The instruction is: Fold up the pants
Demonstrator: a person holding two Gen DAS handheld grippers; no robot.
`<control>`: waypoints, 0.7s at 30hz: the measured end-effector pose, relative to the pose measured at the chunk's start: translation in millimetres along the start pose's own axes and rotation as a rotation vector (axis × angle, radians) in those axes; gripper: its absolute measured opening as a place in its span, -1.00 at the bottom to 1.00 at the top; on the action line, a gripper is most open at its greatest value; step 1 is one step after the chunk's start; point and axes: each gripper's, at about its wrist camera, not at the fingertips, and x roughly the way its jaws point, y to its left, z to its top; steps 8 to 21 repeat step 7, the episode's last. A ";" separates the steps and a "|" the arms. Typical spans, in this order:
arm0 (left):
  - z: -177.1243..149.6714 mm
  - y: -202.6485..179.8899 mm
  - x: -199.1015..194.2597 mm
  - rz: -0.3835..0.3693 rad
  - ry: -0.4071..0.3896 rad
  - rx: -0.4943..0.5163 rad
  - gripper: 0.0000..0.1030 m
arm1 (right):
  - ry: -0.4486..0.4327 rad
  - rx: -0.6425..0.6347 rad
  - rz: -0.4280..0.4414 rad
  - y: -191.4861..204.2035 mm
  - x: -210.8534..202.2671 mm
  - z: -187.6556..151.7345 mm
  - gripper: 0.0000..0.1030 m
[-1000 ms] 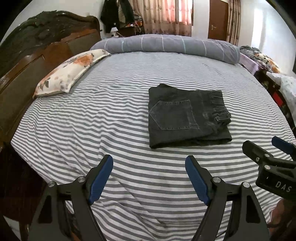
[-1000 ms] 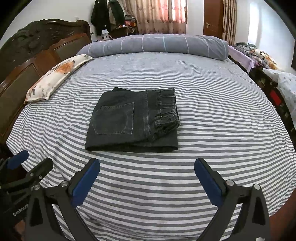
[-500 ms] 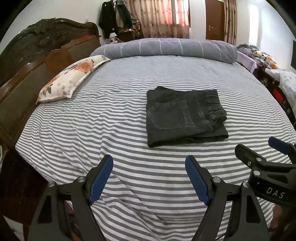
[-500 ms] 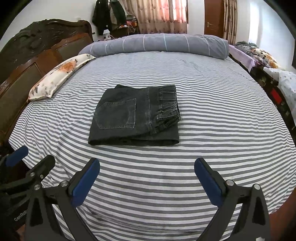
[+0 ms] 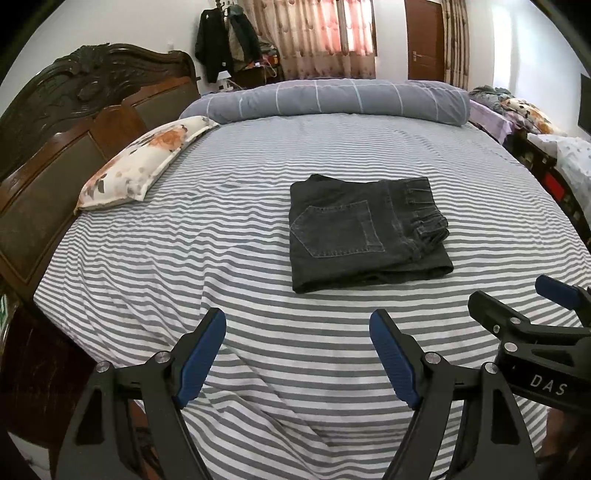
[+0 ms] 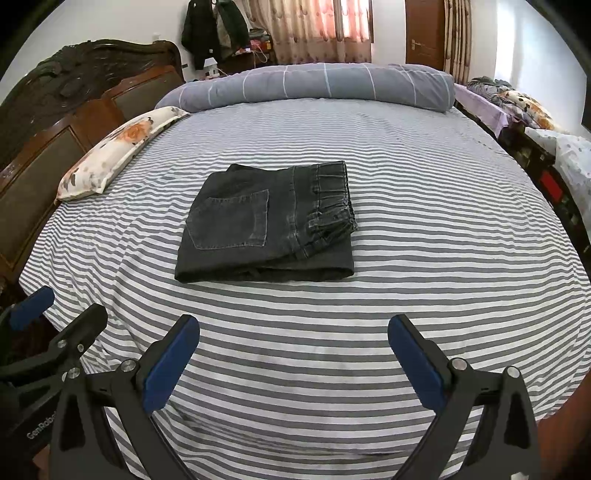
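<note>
A: We identify the location as a home bedroom.
B: Confirmed. We see a bed with striped sheet (image 5: pixel 184 258), carved wooden headboard (image 5: pixel 74 110), floral pillow (image 5: pixel 144 162), curtained window (image 5: pixel 314 33) and hanging jackets (image 5: pixel 225 40).

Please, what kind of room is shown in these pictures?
Most likely a home bedroom: a bed with a striped sheet, a carved wooden headboard, a floral pillow, and folded black pants lying on it.
</note>
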 end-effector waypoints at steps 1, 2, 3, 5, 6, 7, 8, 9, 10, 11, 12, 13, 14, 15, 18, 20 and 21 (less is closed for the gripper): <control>-0.4 -0.2 -0.4 -0.002 -0.002 0.003 0.56 | 0.003 0.001 0.000 -0.3 0.2 -0.6 0.96; -1.0 -0.6 -1.1 -0.003 -0.005 0.007 0.55 | 0.005 0.005 0.001 -0.3 0.1 -1.1 0.96; -1.1 -0.1 -1.1 -0.003 -0.008 0.010 0.55 | 0.006 0.009 0.005 -0.9 0.1 -1.5 0.96; -1.7 -0.3 -1.7 -0.010 -0.007 0.007 0.55 | 0.009 0.014 0.008 -1.4 -0.1 -2.5 0.96; -1.8 -0.3 -1.7 -0.016 -0.004 0.003 0.55 | 0.007 0.012 0.006 -1.4 -0.2 -2.6 0.96; -1.9 0.1 -1.8 -0.015 -0.001 -0.002 0.56 | 0.007 0.012 0.006 -1.7 -0.4 -2.9 0.96; -1.9 0.1 -1.8 -0.015 -0.001 -0.002 0.56 | 0.007 0.012 0.006 -1.7 -0.4 -2.9 0.96; -1.9 0.1 -1.8 -0.015 -0.001 -0.002 0.56 | 0.007 0.012 0.006 -1.7 -0.4 -2.9 0.96; -1.9 0.1 -1.8 -0.015 -0.001 -0.002 0.56 | 0.007 0.012 0.006 -1.7 -0.4 -2.9 0.96; -1.9 0.1 -1.8 -0.015 -0.001 -0.002 0.56 | 0.007 0.012 0.006 -1.7 -0.4 -2.9 0.96; -1.9 0.1 -1.8 -0.015 -0.001 -0.002 0.56 | 0.007 0.012 0.006 -1.7 -0.4 -2.9 0.96; -1.9 0.1 -1.8 -0.015 -0.001 -0.002 0.56 | 0.007 0.012 0.006 -1.7 -0.4 -2.9 0.96; -1.9 0.1 -1.8 -0.015 -0.001 -0.002 0.56 | 0.007 0.012 0.006 -1.7 -0.4 -2.9 0.96; -1.9 0.1 -1.8 -0.015 -0.001 -0.002 0.56 | 0.007 0.012 0.006 -1.7 -0.4 -2.9 0.96; -1.9 0.1 -1.8 -0.015 -0.001 -0.002 0.56 | 0.007 0.012 0.006 -1.7 -0.4 -2.9 0.96; -1.9 0.1 -1.8 -0.015 -0.001 -0.002 0.56 | 0.007 0.012 0.006 -1.7 -0.4 -2.9 0.96; -1.9 0.1 -1.8 -0.015 -0.001 -0.002 0.56 | 0.007 0.012 0.006 -1.7 -0.4 -2.9 0.96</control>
